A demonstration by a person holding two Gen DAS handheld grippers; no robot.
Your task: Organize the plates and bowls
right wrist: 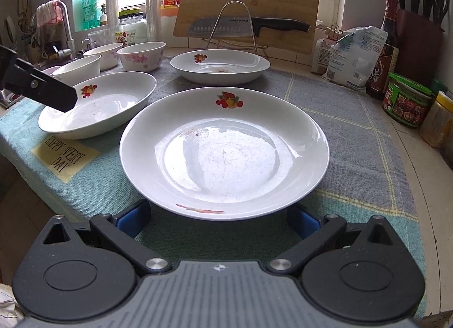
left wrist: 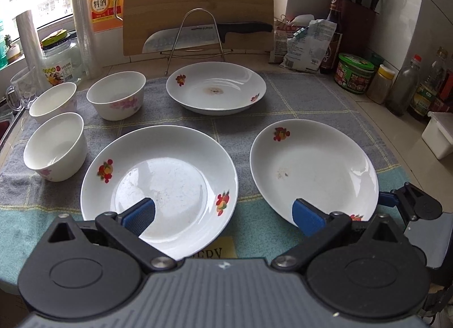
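Observation:
Three white plates with fruit prints lie on a checked towel (left wrist: 297, 95): near-left plate (left wrist: 158, 186), near-right plate (left wrist: 311, 172) and far plate (left wrist: 215, 87). Three white bowls (left wrist: 116, 95) (left wrist: 53, 101) (left wrist: 55, 146) stand at the left. My left gripper (left wrist: 223, 214) hangs open above the near-left plate's front edge, holding nothing. My right gripper (right wrist: 218, 221) is open and low at the near rim of the near-right plate (right wrist: 223, 152), one blue pad on each side of it. The left gripper's finger (right wrist: 42, 90) shows over the near-left plate (right wrist: 99, 104).
A cutting board (left wrist: 198, 2) and a knife (left wrist: 209, 33) on a wire stand lean at the back wall. Jars (left wrist: 355, 73), bottles (left wrist: 402, 87), a bag (left wrist: 305, 42) and a knife block (left wrist: 356, 16) crowd the right side. A sink with a tap (right wrist: 65, 30) lies left.

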